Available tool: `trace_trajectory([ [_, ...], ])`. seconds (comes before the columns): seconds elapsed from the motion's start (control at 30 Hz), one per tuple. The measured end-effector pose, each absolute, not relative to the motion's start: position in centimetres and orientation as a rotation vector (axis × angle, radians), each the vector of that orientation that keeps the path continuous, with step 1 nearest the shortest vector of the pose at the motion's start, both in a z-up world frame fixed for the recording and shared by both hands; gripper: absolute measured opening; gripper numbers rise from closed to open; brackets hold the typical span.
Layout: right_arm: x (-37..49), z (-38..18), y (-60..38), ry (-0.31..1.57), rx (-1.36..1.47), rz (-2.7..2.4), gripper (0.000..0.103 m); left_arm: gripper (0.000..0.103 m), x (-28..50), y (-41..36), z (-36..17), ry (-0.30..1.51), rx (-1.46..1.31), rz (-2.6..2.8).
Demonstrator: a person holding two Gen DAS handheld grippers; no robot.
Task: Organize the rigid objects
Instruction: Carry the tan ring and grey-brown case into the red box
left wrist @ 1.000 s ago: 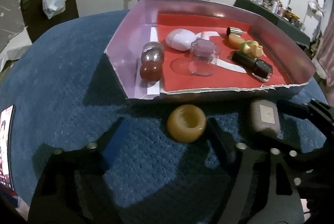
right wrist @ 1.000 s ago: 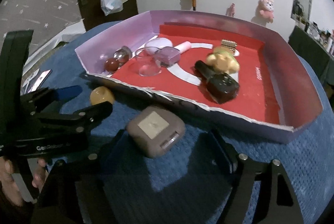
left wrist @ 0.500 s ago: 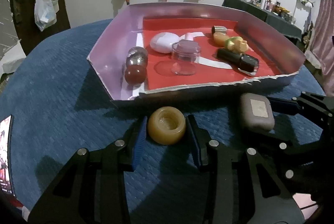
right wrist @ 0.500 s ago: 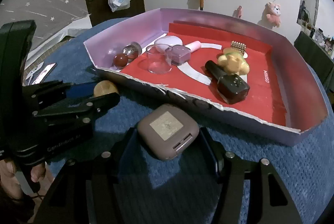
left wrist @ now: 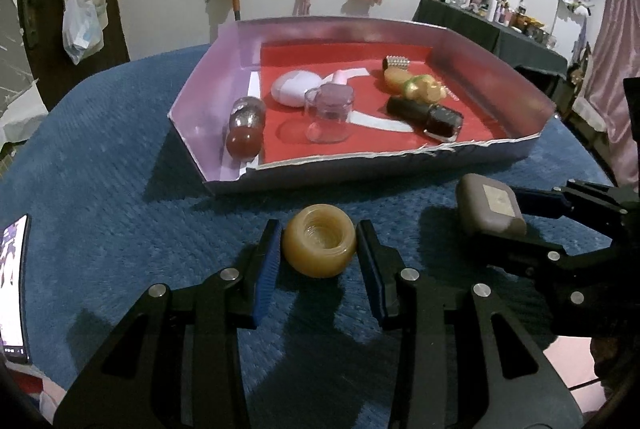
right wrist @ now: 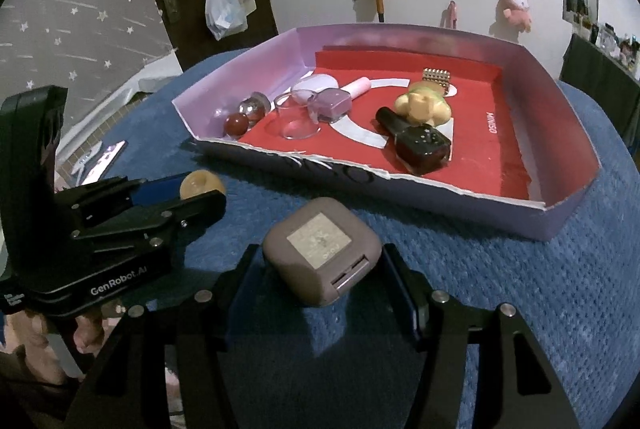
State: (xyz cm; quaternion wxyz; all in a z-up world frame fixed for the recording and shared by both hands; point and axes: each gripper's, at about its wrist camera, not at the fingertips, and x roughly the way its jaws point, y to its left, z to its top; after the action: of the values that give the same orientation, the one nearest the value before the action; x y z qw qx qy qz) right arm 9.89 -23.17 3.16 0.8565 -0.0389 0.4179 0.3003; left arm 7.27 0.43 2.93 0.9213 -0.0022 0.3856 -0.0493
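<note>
- Left gripper (left wrist: 319, 257), lower centre of its view: jaws clamping the amber ring-shaped jar (left wrist: 319, 245), seemingly for transfer into the pink tray (left wrist: 472, 152).
- Right gripper (right wrist: 322, 271), lower centre: jaws closing around the mauve earbud case (right wrist: 321, 254), both sitting just before the tray's torn wall.

Each camera sits close behind its own tongs, looking forward and steeply down across the blue-covered desk (left wrist: 100, 213) toward the far wall. Both views share the shallow purple box (left wrist: 224, 45) (right wrist: 236, 77) (red-lined), and each catches the other tongs at its edge, left view rightward, right view leftward.
</note>
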Motion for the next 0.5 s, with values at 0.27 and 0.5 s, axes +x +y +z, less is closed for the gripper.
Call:
trace_trajectory([
  [0.27,8.9,4.4,-23.9,0.844,-0.066,0.643,0.062,0.036,6.3,0.1,3.9,0.77,-0.016,-0.116],
  [0.5,8.5,4.9,-24.2,0.832,-0.054,0.653,0.062,0.036,5.9,-0.1,4.6,0.752,-0.021,-0.122],
])
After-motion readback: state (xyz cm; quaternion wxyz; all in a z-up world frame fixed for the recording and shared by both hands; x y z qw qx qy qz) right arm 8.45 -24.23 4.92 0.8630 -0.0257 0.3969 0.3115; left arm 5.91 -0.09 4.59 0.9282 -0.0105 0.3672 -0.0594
